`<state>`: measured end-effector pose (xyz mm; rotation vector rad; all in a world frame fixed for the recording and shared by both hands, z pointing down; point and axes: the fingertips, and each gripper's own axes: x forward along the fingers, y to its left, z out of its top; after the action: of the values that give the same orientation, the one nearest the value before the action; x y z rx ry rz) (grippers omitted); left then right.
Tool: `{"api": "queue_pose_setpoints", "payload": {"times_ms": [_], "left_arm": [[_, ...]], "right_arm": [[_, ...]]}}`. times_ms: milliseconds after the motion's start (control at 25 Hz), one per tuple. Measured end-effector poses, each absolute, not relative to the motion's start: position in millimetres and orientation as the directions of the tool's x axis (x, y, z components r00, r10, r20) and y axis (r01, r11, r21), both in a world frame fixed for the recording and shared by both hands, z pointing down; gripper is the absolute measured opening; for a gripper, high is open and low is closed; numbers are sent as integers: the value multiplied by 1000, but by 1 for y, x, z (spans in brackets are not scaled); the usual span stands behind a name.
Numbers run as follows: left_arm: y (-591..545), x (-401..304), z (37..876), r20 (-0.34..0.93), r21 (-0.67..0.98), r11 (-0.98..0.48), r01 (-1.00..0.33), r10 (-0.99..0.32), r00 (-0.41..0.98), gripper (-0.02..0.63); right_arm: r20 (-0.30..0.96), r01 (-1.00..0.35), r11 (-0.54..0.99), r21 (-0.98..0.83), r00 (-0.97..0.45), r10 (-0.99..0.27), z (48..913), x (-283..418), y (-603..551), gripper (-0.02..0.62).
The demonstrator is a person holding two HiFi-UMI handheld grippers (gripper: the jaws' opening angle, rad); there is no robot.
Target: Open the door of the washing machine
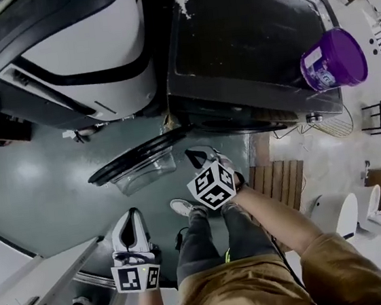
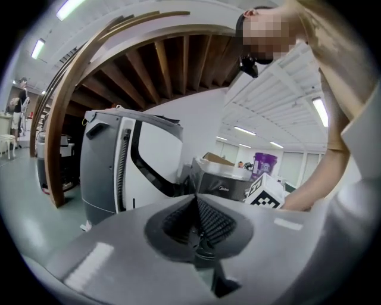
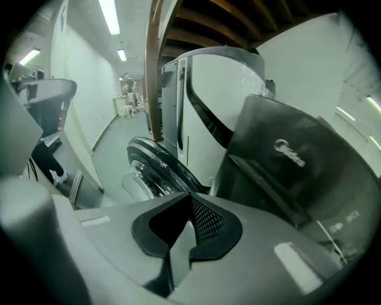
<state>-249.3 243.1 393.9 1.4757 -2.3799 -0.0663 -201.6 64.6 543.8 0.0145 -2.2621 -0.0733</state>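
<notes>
Dark-grey washer (image 1: 246, 39): door (image 1: 140, 162) stands open. Jaws of left gripper (image 2: 195, 202) together, empty. Jaws of right gripper (image 3: 190, 199) together, empty, near door rim.

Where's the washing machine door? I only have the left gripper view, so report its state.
Observer: The washing machine door stands open, swung out from the front of the dark washing machine.
Operator: Report the right claw.
Observer: The right claw is shut, with nothing between its jaws.
Operator: Give my left claw's position relative to the door.
Observer: In the head view the left claw sits below the door, apart from it.
</notes>
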Motion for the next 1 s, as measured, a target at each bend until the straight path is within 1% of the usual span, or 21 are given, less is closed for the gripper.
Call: {"api": "queue_pose_setpoints", "payload": {"times_ms": [240, 480, 720, 1000], "left_arm": [[173, -212, 373, 246, 182, 374, -909, -913, -327, 60], [104, -171, 346, 224, 138, 316, -939, -933, -281, 60], [35, -135, 311, 185, 90, 264, -960, -952, -244, 60], [-33, -111, 268, 112, 40, 145, -989, -984, -140, 60]], "right_arm": [[755, -139, 990, 36, -645, -119, 518, -124, -4, 5], [720, -283, 959, -23, -670, -181, 489, -52, -67, 5], [650, -373, 926, -63, -719, -245, 446, 4, -123, 5], [545, -514, 857, -43, -731, -411, 370, 53, -186, 5]]}}
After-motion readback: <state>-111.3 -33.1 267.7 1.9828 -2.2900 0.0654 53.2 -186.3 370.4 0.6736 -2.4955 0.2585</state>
